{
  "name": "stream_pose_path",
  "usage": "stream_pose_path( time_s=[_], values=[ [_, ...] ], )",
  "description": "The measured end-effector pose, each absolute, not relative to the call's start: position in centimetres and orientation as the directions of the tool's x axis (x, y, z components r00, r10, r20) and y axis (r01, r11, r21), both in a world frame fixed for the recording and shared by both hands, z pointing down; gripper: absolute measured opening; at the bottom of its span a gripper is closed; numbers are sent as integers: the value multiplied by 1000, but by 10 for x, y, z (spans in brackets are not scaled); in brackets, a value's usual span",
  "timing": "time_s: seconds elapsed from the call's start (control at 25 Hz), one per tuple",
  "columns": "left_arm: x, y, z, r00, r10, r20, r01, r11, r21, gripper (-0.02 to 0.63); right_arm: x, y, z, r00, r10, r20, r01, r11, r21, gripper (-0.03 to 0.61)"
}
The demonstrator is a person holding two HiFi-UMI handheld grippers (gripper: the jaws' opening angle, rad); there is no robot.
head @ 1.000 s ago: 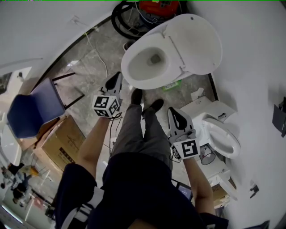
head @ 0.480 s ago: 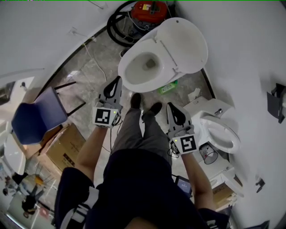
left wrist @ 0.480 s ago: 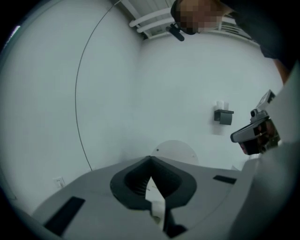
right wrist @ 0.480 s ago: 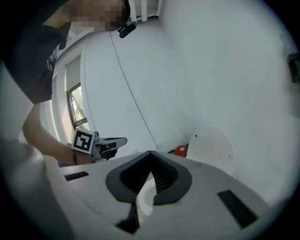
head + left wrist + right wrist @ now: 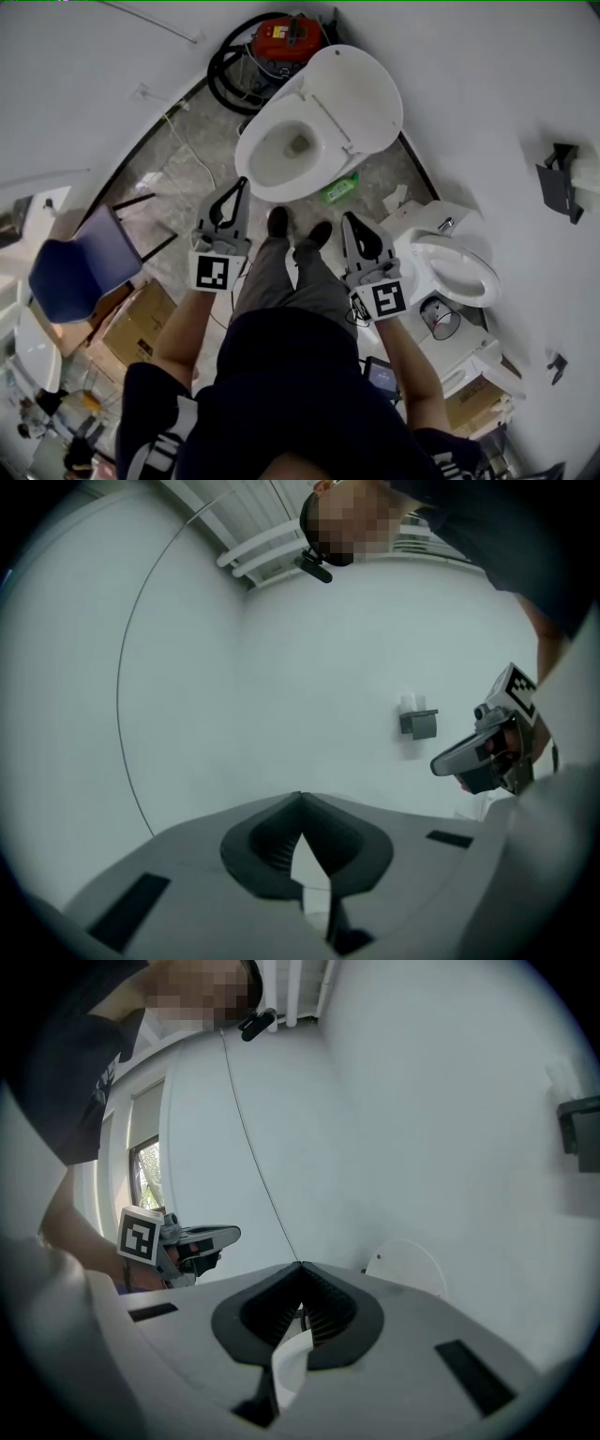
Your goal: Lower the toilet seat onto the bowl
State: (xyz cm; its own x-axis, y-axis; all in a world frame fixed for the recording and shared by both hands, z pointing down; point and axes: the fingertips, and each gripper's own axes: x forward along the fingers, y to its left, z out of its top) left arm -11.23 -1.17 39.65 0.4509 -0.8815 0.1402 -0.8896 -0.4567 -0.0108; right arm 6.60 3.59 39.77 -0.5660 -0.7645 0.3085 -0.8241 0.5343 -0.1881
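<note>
- Small room: white walls curve round a grey marbled floor. A person stands mid-floor, dark shoes pointing at the toilet.
- Toilet bowl sits at the far edge of the floor, against the wall. It is open, with water visible inside.
- Toilet seat stands up, tipped back toward the wall and off the bowl. From above, seat and lid cannot be told apart.
- Left gripper: fingers closed tip to tip with nothing between them. It is held in the air short of the bowl's near rim, clear of it, facing bare wall.
- Right gripper: fingers likewise pressed together and empty. It is level with the left one on the other side of the shoes, apart from the toilet.
- Red machine with a coiled black hose stands at the far edge of the floor, just beside the bowl.
- Small green object lies on the floor at the foot of the bowl.
- Right edge of the floor: a second white toilet fixture sits on pale boxes.
- Left edge of the floor: blue chair, with a cardboard box just beside it.
- Dark bracket is fixed to the right-hand wall.
</note>
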Motion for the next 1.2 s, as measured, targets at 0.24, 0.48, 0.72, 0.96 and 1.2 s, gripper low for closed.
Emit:
stream_pose_path(
  time_s=[0.24,0.48,0.72,0.96,1.2],
  values=[
    [-94,-3,362,502,-861,81,-862,-505,-31,25,82,38,369,-535,-803,261,-845,516,-144,18],
    [-79,7,332,547,-836,45,-833,-549,-64,25,98,40,346,-499,-834,235,-866,482,-131,18],
    [-70,19,312,572,-820,18,-818,-572,-62,25,108,44,327,-472,-854,216,-881,455,-125,18],
    [-62,24,303,581,-814,14,-811,-580,-78,25,121,45,317,-453,-870,197,-891,434,-131,18],
    [-64,22,299,564,-826,8,-823,-563,-78,25,124,46,313,-439,-876,199,-898,427,-101,18]
  ],
)
